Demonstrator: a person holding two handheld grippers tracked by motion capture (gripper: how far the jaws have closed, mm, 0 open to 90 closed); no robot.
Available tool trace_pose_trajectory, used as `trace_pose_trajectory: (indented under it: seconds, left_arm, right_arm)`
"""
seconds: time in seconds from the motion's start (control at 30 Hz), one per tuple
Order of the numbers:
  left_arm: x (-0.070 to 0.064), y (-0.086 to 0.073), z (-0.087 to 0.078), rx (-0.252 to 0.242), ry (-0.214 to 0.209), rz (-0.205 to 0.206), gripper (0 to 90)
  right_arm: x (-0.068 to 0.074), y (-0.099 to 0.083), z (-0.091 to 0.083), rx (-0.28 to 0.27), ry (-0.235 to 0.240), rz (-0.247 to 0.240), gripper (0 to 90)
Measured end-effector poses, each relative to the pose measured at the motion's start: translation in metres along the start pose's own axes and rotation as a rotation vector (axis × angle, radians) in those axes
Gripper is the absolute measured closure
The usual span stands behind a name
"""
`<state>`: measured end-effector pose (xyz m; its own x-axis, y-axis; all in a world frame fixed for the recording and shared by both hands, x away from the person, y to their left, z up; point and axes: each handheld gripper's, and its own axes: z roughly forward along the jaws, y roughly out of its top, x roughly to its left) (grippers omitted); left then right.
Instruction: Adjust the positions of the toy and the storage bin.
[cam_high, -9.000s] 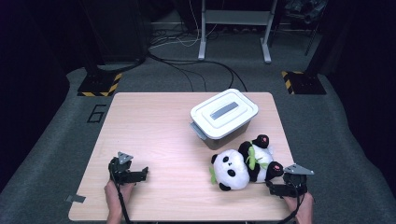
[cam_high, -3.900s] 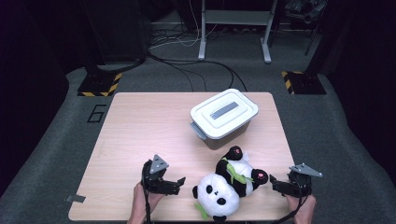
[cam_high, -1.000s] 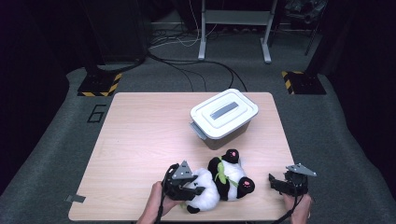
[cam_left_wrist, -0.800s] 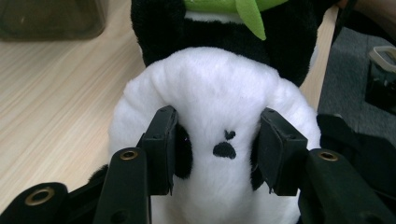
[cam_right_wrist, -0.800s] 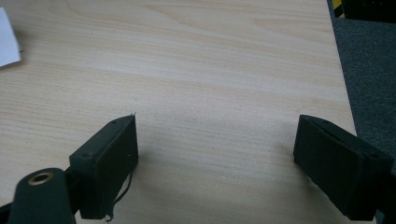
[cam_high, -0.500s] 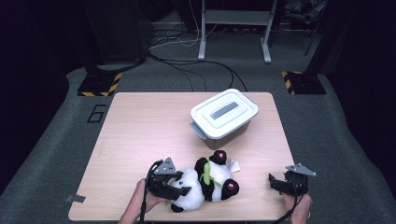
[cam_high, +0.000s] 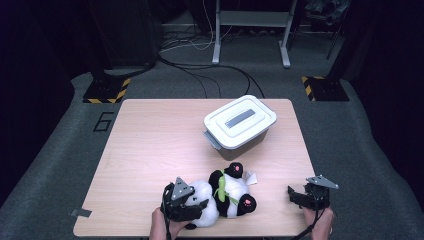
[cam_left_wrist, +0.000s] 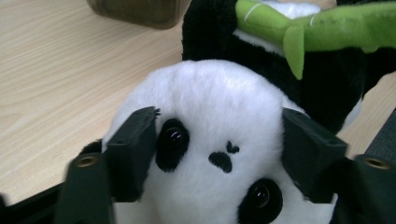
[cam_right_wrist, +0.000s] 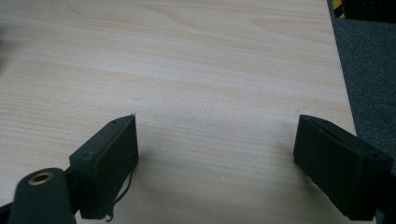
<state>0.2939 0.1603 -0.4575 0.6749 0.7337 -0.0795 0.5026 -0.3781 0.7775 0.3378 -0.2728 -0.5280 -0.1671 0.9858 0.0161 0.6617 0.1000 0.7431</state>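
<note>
A black-and-white plush panda (cam_high: 231, 190) lies on the wooden table (cam_high: 150, 145) near its front edge, a green bamboo stalk (cam_left_wrist: 317, 32) across its body. My left gripper (cam_high: 196, 207) is shut on the panda's white head (cam_left_wrist: 219, 107), with one black jaw pressed against each side of the face. My right gripper (cam_high: 296, 195) rests at the table's front right corner. In the right gripper view the right gripper (cam_right_wrist: 217, 158) stands open over bare wood, nothing between its fingers.
A white lidded bin (cam_high: 240, 125) stands behind the panda, toward the back right of the table; its base (cam_left_wrist: 140, 9) is visible in the left gripper view. Dark floor with cables and a metal stand surrounds the table.
My left gripper came across from the front left, closed on the panda's head and dragged the toy leftward from the right side. The right gripper has stayed in place.
</note>
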Motion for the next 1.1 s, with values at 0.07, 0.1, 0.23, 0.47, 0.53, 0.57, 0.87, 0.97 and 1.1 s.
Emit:
trace_pose_trajectory:
  seconds: [0.07, 0.1, 0.23, 0.47, 0.53, 0.57, 0.87, 0.97, 1.1]
  left_arm:
    - [0.003, -0.001, 0.000, -0.004, -0.018, 0.011, 46.2]
    - [0.005, -0.001, -0.001, -0.006, -0.025, 0.020, 48.0]
    - [0.014, 0.001, -0.003, -0.004, -0.081, 0.069, 53.3]
    - [0.039, 0.006, -0.004, 0.018, -0.186, 0.112, 55.5]
    - [0.047, 0.009, -0.005, 0.035, -0.213, 0.133, 55.4]
    - [0.052, 0.010, -0.005, 0.048, -0.222, 0.153, 55.4]
    - [0.083, 0.018, -0.017, 0.136, -0.269, 0.237, 53.4]
    - [0.089, 0.014, -0.021, 0.130, -0.262, 0.218, 52.1]
    - [0.087, 0.009, -0.022, 0.090, -0.224, 0.128, 42.8]
  right_arm:
    - [0.000, 0.000, 0.000, 0.000, -0.001, 0.000, 13.5]
    - [0.000, 0.000, 0.000, 0.000, -0.001, 0.000, 13.5]
    - [0.000, 0.000, 0.000, 0.000, -0.003, 0.001, 13.7]
    - [0.000, 0.000, 0.000, 0.000, -0.005, 0.002, 13.7]
    - [0.000, 0.000, 0.000, 0.000, -0.005, 0.002, 13.7]
    - [0.000, 0.000, 0.000, 0.000, -0.006, 0.002, 13.7]
    - [0.000, 0.000, 0.000, 0.000, -0.008, 0.003, 13.7]
    - [0.000, 0.000, 0.000, 0.000, -0.008, 0.003, 13.7]
    - [0.000, 0.000, 0.000, -0.001, -0.008, 0.001, 13.7]
